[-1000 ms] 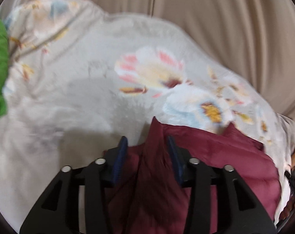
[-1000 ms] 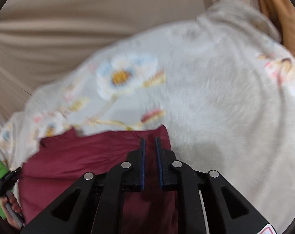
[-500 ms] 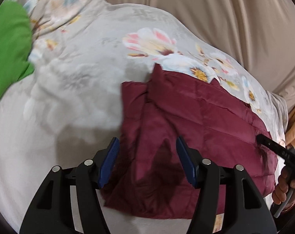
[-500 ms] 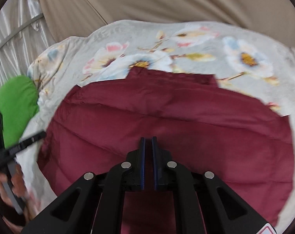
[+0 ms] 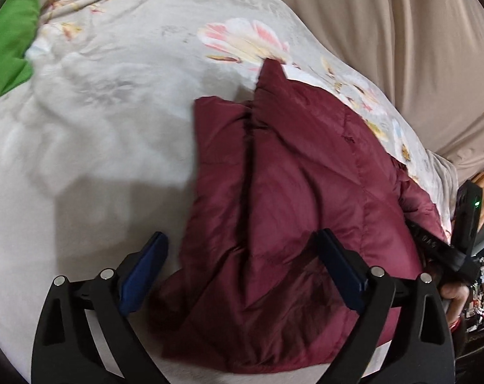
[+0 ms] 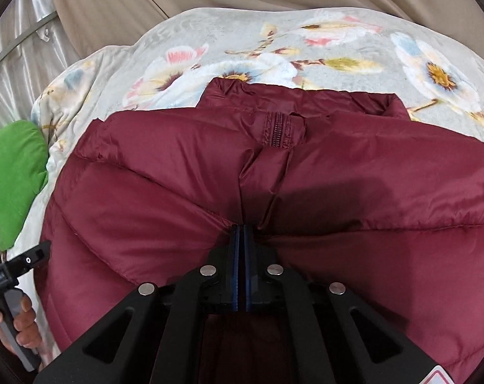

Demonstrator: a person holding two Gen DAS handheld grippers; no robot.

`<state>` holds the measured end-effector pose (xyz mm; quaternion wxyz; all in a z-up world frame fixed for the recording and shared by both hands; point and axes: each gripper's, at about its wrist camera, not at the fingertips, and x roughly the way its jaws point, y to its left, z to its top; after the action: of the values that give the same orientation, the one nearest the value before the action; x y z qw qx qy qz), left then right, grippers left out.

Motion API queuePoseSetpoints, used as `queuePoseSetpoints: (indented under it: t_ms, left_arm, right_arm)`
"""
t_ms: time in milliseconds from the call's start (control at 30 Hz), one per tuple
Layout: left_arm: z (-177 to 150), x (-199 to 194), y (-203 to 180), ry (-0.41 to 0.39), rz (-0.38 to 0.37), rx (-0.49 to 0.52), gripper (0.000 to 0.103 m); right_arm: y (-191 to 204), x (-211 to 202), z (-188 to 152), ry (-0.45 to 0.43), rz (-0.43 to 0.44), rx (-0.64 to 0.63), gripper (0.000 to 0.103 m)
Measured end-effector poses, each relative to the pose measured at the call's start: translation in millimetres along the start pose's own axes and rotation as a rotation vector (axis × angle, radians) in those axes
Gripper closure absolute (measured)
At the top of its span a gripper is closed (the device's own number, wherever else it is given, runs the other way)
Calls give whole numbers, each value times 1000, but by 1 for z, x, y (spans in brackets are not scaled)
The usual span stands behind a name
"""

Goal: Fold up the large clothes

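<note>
A dark red puffer jacket (image 5: pixel 293 198) lies folded on a floral bedspread (image 5: pixel 120 73), collar at the far end. My left gripper (image 5: pixel 242 246) is open wide and empty, held above the jacket's near left edge. In the right wrist view the jacket (image 6: pixel 354 176) fills the middle, zip and collar at the far side. My right gripper (image 6: pixel 242 228) is shut on a pinch of the jacket's fabric near its middle.
A green cloth (image 5: pixel 5 41) lies at the bed's far left, also in the right wrist view (image 6: pixel 11 172). Beige curtains (image 5: pixel 402 32) hang behind the bed. The other hand-held gripper shows at the right edge (image 5: pixel 465 220) and at the left edge (image 6: pixel 5 268).
My left gripper has let go of the jacket, opened wide and pulled back. The right gripper has drawn back over the jacket and stays shut on its fabric.
</note>
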<state>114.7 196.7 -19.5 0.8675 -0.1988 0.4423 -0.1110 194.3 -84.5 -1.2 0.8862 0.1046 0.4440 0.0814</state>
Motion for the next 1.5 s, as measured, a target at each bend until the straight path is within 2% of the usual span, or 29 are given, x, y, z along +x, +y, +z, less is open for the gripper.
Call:
queuePoseSetpoints:
  t_ms: [33, 67, 100, 133, 200, 233, 333, 367, 400, 500, 567, 767, 1000, 1167, 1267, 1333, 1400, 1500]
  left_arm:
    - [2, 1, -3, 11, -33, -4, 33]
    - [4, 3, -7, 25, -62, -10, 40]
    - [7, 3, -11, 37, -92, -17, 54]
    - [9, 0, -16, 29, -95, -11, 73]
    - [12, -12, -29, -3, -100, 21, 89]
    - [13, -20, -35, -19, -115, 25, 92]
    - [15, -50, -54, -83, -164, 60, 95]
    - [15, -64, -62, -108, -193, 77, 95]
    - [16, -73, -69, -124, -212, 91, 95]
    - [13, -100, -88, -158, -272, 146, 95]
    - [11, -109, -105, -167, -294, 181, 95]
    - [-5, -128, -153, -178, -361, 277, 95]
    - [-23, -119, -211, -150, -393, 399, 95]
    - [-38, -92, -256, -78, -422, 475, 95]
    - [-46, -72, -284, -62, -406, 510, 95]
    - [-48, -67, -295, -61, -397, 515, 95]
    - [-47, -65, -300, -55, -394, 515, 95]
    - [-47, -64, -303, -58, -380, 527, 95]
  right_arm:
    - [-2, 1, 0, -2, 12, 8, 103]
    - [-3, 2, 1, -2, 20, 14, 103]
    - [-5, 3, 1, -2, 29, 19, 103]
    - [-6, 3, 2, -1, 40, 22, 103]
    - [-7, 3, 3, 0, 54, 26, 103]
    - [-9, 2, 4, 0, 63, 36, 103]
    - [-21, -16, 5, 0, 115, 115, 102]
    - [-22, -25, 5, 0, 135, 126, 93]
    - [-23, -43, 3, -5, 153, 117, 94]
    - [-19, -79, -9, -19, 138, 39, 96]
    - [-18, -97, -26, 0, 169, 7, 98]
    - [-13, -90, -68, 87, 252, -15, 102]
    - [-20, -59, -81, 131, 334, 30, 102]
    - [-27, -41, -82, 129, 438, 81, 102]
    - [-37, -42, -83, 134, 470, 131, 102]
    - [-54, -58, -85, 128, 475, 198, 102]
    - [-74, -92, -92, 53, 468, 222, 102]
    - [-104, -143, -113, -42, 356, 223, 101]
